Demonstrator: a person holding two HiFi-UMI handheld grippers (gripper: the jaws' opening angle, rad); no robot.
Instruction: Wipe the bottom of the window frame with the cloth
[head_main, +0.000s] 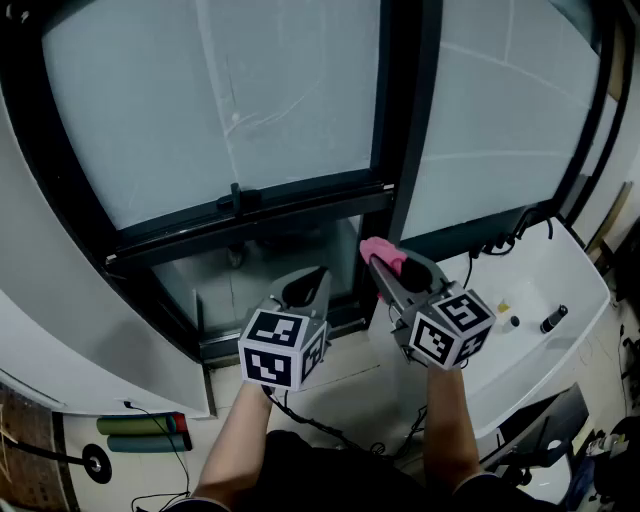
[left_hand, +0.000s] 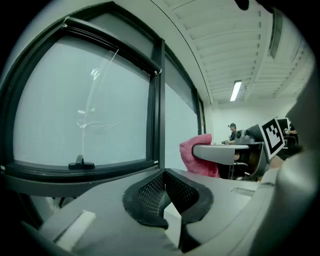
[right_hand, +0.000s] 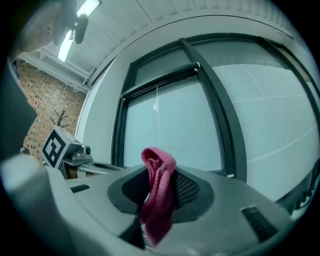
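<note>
A pink cloth (head_main: 382, 254) (right_hand: 159, 192) is pinched in my right gripper (head_main: 383, 268) (right_hand: 158, 200), bunched and sticking out past the tips. It hangs a little in front of the dark window frame's bottom rail (head_main: 300, 205) and beside the vertical post (head_main: 408, 120). From the left gripper view the cloth (left_hand: 200, 155) shows at the right. My left gripper (head_main: 308, 285) (left_hand: 165, 200) is shut with nothing in it, held below the rail, left of the right one.
A black handle (head_main: 238, 199) (left_hand: 81, 162) sits on the rail. A white ledge (head_main: 540, 300) with small dark items runs at the right. Cables (head_main: 320, 425) trail on the floor below. A white wall panel (head_main: 60, 330) stands at the left.
</note>
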